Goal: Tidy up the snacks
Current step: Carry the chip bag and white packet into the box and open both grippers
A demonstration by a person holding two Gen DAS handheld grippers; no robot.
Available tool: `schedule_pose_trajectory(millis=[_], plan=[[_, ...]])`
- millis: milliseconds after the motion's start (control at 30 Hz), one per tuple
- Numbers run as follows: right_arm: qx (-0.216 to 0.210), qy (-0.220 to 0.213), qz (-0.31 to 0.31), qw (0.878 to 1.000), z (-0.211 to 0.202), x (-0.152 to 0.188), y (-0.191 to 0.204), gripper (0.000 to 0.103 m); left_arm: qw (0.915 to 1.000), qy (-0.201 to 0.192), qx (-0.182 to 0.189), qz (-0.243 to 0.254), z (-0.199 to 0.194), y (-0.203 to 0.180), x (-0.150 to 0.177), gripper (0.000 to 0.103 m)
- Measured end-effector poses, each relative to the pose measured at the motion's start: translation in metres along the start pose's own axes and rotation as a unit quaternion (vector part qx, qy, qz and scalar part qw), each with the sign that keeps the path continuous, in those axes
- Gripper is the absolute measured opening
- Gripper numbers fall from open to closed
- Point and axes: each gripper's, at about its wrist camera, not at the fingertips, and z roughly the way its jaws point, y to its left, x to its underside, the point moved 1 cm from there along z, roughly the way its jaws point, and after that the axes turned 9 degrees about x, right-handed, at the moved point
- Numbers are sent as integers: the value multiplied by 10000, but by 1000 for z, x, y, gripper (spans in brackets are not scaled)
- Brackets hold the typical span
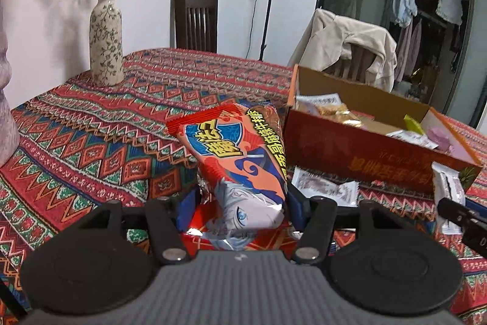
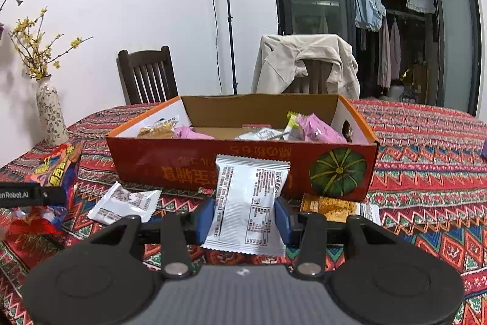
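Observation:
My left gripper (image 1: 242, 203) is shut on a red and blue snack bag (image 1: 240, 154) with a cartoon face, held up off the table and leaning towards the box. My right gripper (image 2: 246, 217) is shut on a white snack packet (image 2: 249, 200) printed with small text, held upright in front of the red cardboard box (image 2: 194, 160). The box (image 1: 359, 154) holds several packets, pink, yellow and golden. In the right wrist view the red bag (image 2: 57, 166) shows at the far left with the left gripper's finger over it.
A loose white packet (image 2: 124, 203) lies on the patterned tablecloth (image 2: 426, 172) left of my right gripper, and a brown packet (image 2: 331, 207) lies by the box's front right corner. A flowered vase (image 1: 106, 47) stands at the back left. Two chairs stand behind the table, one draped with a beige jacket (image 2: 304, 63).

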Motion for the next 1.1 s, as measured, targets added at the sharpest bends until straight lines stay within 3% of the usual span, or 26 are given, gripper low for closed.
schedule_pose_trajectory(millis=[467, 1100], plan=[[-33, -315, -109, 9994, -15, -14, 4, 43, 9980, -423, 403, 238, -18, -25, -26, 61], [166, -764, -180, 9968, -4, -75, -5, 43, 9916, -705, 807, 722, -1, -88, -72, 61]])
